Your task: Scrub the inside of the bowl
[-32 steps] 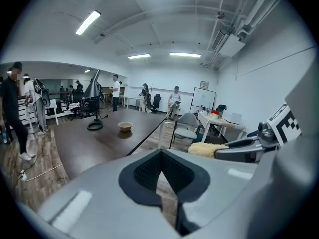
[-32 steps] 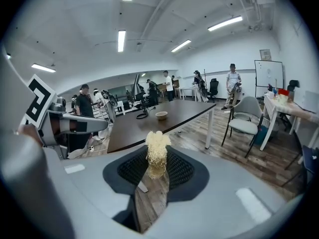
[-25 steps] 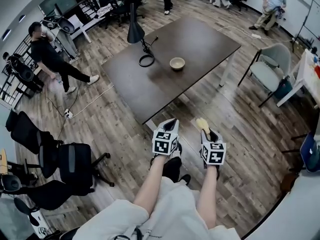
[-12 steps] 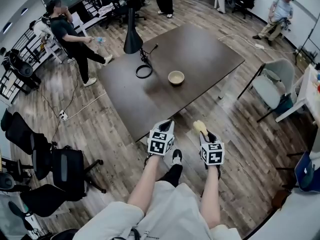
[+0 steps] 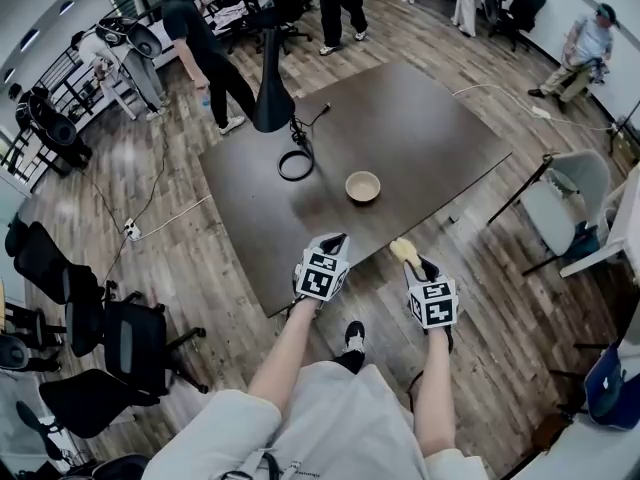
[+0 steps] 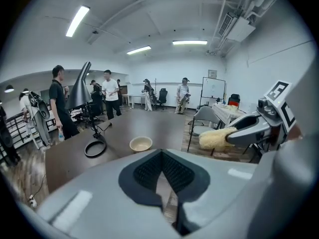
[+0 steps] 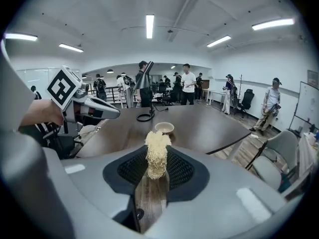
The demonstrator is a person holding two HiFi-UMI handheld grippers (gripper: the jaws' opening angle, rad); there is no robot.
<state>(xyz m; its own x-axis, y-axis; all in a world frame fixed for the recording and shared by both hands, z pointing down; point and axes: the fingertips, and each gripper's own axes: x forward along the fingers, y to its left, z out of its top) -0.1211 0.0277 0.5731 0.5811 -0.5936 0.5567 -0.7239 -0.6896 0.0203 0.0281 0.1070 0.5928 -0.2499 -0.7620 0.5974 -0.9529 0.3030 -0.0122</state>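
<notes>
The right tool (image 5: 418,264) is clamped on a pale yellow scrubber (image 7: 157,151) that sticks up past its tips. The left tool (image 5: 337,239) has its jaws meeting at the tips with nothing between them. The bowl (image 5: 362,185) sits upright on the dark worktop (image 5: 420,128), well ahead of both tools, near a black lamp (image 5: 272,88).

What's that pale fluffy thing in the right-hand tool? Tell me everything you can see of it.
The scrubber is a pale yellow tuft of stringy fibres. The right gripper is shut on its lower end, so it stands upright beyond the jaws. It is in the air, short of the table, touching nothing else.
</notes>
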